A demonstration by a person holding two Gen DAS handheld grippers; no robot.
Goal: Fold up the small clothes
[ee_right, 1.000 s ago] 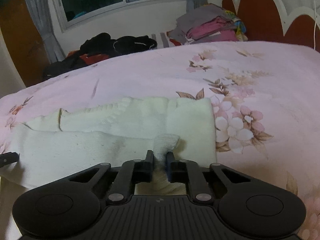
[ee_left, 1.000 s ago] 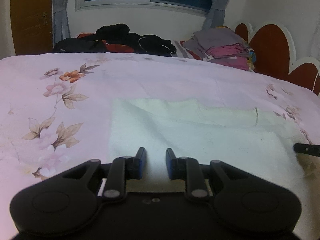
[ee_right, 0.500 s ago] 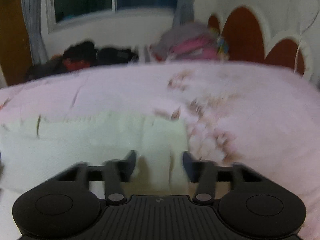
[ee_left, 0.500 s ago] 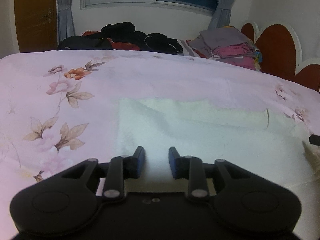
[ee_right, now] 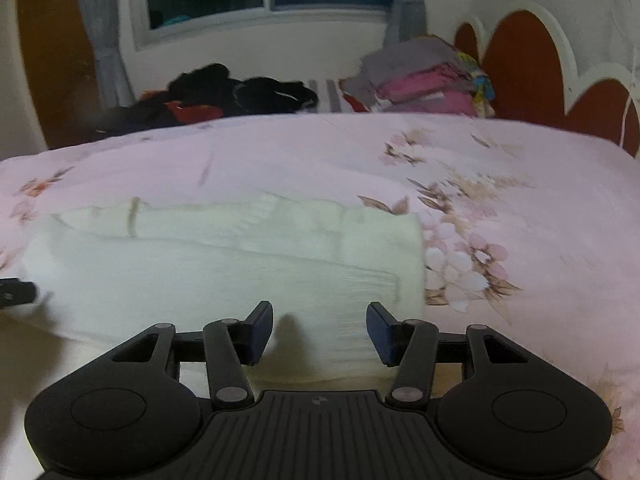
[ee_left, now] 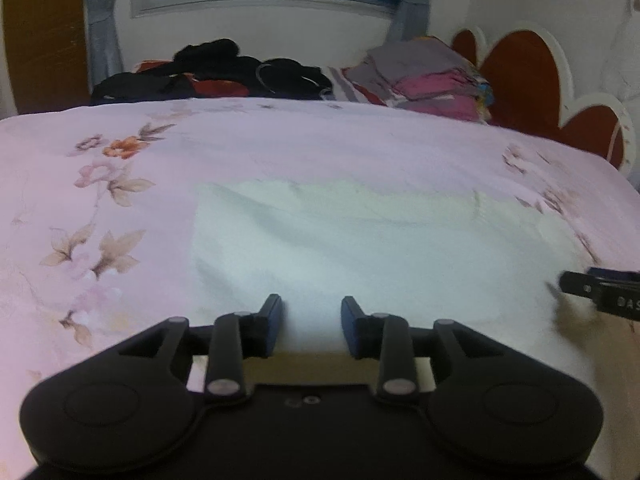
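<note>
The white knit garment (ee_right: 224,276) lies flat on the pink floral bedspread (ee_right: 540,216), right in front of both grippers. Its near edge is hidden behind them. Right gripper (ee_right: 320,332) has its jaws spread wide, holding nothing; left gripper (ee_left: 310,328) likewise gapes, both low over the cloth.

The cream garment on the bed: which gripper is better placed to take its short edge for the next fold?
Probably the right gripper: its jaws stand wide open just beside the cream garment's right short edge. The left gripper, also open, faces the middle of the near long edge.
</note>
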